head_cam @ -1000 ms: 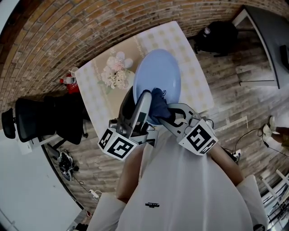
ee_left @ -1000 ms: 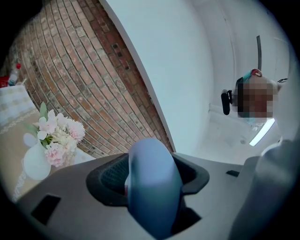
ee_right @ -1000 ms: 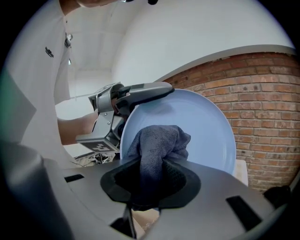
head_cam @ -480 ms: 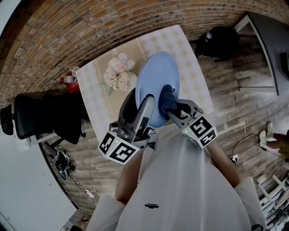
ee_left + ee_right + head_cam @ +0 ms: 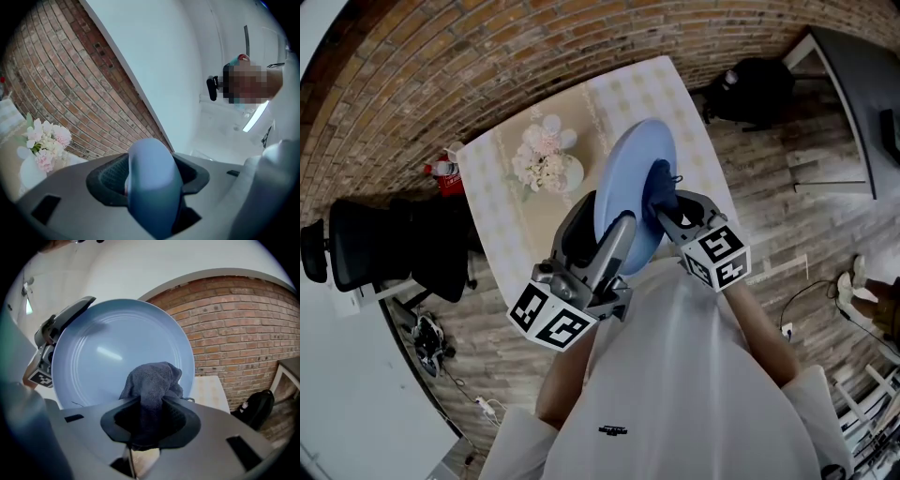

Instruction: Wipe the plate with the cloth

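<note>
Right gripper (image 5: 150, 414) first: its jaws are clamped on a bunched dark cloth (image 5: 152, 380), which pokes out ahead of them and meets the face of the pale blue plate (image 5: 108, 348), low on that face as this gripper's view has it. Over to the left gripper (image 5: 150, 185): clenched on the plate's rim, one jaw either side, holding it up off the table (image 5: 497, 192) (the flowers (image 5: 540, 157) sit well clear, back by the wall side). And here's the change: a second ago the plate lay much flatter and the cloth sat at its near edge; now the plate is tipped up steeply, almost on edge in the head view, with its face turned toward the cloth, and the cloth has travelled further in from the rim. That reads as a wiping stroke well under way, with the upper part of the face likely still to be covered.
</note>
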A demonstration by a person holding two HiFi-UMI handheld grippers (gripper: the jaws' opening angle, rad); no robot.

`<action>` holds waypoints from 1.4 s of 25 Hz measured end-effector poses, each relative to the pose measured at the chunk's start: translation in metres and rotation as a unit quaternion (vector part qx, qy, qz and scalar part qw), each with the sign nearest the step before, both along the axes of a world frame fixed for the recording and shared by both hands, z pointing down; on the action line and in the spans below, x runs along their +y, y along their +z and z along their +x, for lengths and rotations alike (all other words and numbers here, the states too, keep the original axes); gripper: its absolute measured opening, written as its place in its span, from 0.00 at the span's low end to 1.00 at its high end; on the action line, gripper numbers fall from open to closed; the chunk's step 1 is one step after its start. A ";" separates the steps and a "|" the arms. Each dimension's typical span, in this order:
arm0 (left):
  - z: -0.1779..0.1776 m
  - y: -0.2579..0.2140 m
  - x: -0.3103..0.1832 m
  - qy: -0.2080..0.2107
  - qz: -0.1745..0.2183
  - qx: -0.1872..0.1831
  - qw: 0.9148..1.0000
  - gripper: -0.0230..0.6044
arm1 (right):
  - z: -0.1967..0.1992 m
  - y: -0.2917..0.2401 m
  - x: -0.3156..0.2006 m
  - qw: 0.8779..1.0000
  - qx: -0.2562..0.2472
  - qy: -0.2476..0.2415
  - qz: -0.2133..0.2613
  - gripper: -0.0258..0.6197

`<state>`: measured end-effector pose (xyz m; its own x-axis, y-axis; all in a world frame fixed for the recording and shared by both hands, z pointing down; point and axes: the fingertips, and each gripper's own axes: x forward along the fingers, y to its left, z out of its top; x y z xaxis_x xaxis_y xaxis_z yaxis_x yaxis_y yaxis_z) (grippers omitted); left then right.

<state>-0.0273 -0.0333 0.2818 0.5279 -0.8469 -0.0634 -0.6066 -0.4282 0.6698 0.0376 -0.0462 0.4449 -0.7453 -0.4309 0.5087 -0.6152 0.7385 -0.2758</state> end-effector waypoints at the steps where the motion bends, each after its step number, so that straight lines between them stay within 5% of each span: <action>1: 0.001 -0.001 0.001 0.001 0.000 0.000 1.000 0.45 | 0.002 -0.001 -0.003 1.000 -0.003 0.007 -0.002 0.23; 20: 0.021 -0.010 0.020 0.035 0.016 -0.010 0.999 0.45 | 0.015 -0.054 -0.032 0.996 -0.063 0.050 0.028 0.23; 35: 0.013 -0.007 0.019 0.027 0.006 0.005 1.000 0.45 | -0.016 -0.102 -0.011 0.990 -0.076 -0.015 0.121 0.23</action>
